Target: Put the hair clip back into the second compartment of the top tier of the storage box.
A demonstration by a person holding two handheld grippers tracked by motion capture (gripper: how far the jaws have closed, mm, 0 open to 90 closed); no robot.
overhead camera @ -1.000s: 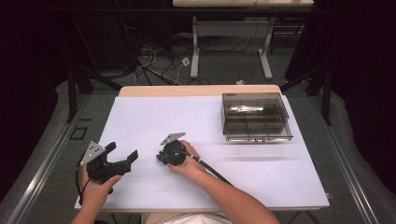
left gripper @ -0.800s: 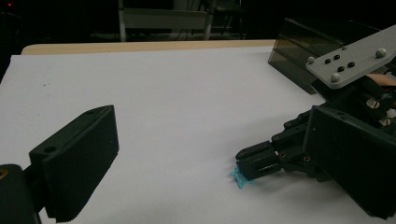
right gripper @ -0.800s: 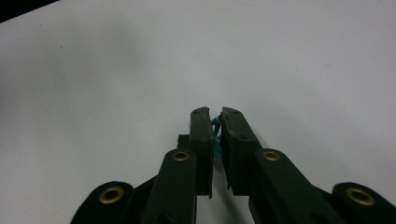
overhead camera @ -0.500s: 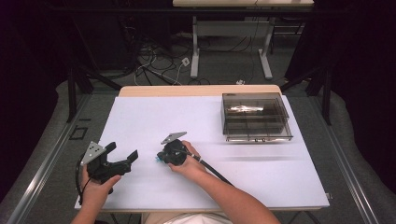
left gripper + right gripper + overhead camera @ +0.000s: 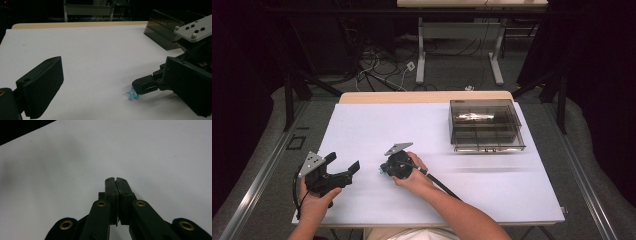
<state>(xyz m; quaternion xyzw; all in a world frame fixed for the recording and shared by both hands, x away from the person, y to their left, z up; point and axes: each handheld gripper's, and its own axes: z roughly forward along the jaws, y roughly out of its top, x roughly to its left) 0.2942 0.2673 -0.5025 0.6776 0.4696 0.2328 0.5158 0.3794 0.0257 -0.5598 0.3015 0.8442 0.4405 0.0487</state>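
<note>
We see small blue star (image 5: 132, 95), translucent outline shape, on white sheet, at very tip of right gripper (image 5: 140, 87), touching closed jaws, tilted up on points.

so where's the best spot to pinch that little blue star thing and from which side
Probably one of the star's thin rim arms, coming straight down from above. The small blue star is a slim open outline low on the white table, so there is little side face to catch. The right gripper sits at it with jaws shut; whether they pinch it I cannot tell. The left gripper waits open.
</note>
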